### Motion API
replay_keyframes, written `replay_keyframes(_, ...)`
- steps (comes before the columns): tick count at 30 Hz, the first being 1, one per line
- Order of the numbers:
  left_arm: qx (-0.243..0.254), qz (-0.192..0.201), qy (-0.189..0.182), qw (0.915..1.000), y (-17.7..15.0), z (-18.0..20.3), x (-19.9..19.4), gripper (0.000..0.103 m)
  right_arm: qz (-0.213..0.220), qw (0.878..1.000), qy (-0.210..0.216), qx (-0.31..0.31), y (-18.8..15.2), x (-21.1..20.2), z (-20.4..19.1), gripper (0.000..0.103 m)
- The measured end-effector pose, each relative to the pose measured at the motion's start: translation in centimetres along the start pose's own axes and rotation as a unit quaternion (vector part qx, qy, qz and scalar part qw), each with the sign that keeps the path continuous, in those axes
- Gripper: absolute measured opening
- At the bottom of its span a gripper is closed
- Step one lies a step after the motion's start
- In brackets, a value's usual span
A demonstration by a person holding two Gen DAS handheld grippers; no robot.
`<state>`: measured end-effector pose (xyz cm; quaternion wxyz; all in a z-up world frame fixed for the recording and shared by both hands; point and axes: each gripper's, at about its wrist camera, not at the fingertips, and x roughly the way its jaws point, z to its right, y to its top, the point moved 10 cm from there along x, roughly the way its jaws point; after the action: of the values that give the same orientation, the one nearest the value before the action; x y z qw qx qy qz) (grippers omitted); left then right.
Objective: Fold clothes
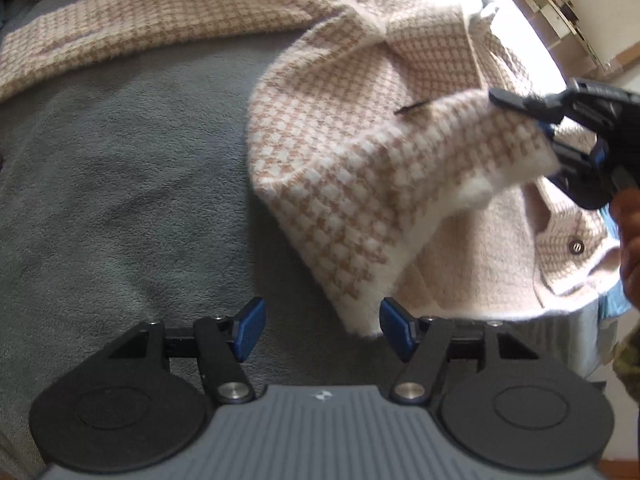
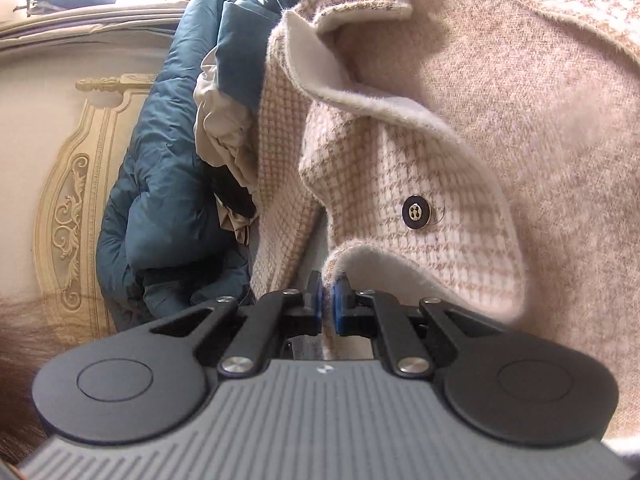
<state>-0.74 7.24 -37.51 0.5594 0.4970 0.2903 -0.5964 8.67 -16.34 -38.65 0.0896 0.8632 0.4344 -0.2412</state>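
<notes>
Across the grey blanket [image 1: 120, 168] lies the houndstooth cardigan [image 1: 352, 184], a fuzzy beige-and-white knit; one long part stretches along the blanket's far edge, and the rest is bunched toward the blanket's right side. The left gripper [image 1: 320, 330] hangs above the blanket with its blue pads spread apart and nothing between them; the cardigan's white-edged hem ends just beside its right pad. The right gripper [image 2: 327, 306] has its pads pressed together on a folded edge of the cardigan, so that a flap of the knit is lifted off the blanket on the cardigan's right side. A dark round button [image 2: 416, 213] sits on the houndstooth panel just beyond that pinch. Beside the cardigan, in the right wrist view, a teal quilted jacket [image 2: 168, 152] is heaped against a cream carved headboard [image 2: 76, 208].
</notes>
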Motion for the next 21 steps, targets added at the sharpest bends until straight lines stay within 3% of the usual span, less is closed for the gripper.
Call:
replay_keyframes(5,0.032,-0.004,0.049,0.9983,-0.4,2.8,2.7,0.065,0.0,1.0,0.011,0.028,-0.8,-0.6,0.7,0.004)
replay_keyframes(6,0.032,-0.006,0.066,0.9972,-0.6,3.0,3.3,0.058,0.002,0.999,0.014,0.035,-1.0,-1.0,1.0,0.004)
replay_keyframes(10,-0.01,0.017,0.093,0.9955,-1.0,2.4,3.1,0.01,0.013,0.999,0.016,0.05,-1.6,-2.3,1.9,0.004)
replay_keyframes(18,-0.007,0.087,0.094,0.9918,-2.8,3.4,-5.5,0.006,-0.006,1.0,-0.001,-0.008,-4.0,-6.7,0.2,0.004)
replay_keyframes(21,0.01,0.075,0.093,0.9928,-3.6,3.9,-5.3,0.006,-0.01,0.995,-0.061,-0.077,-5.0,-7.9,1.0,0.004)
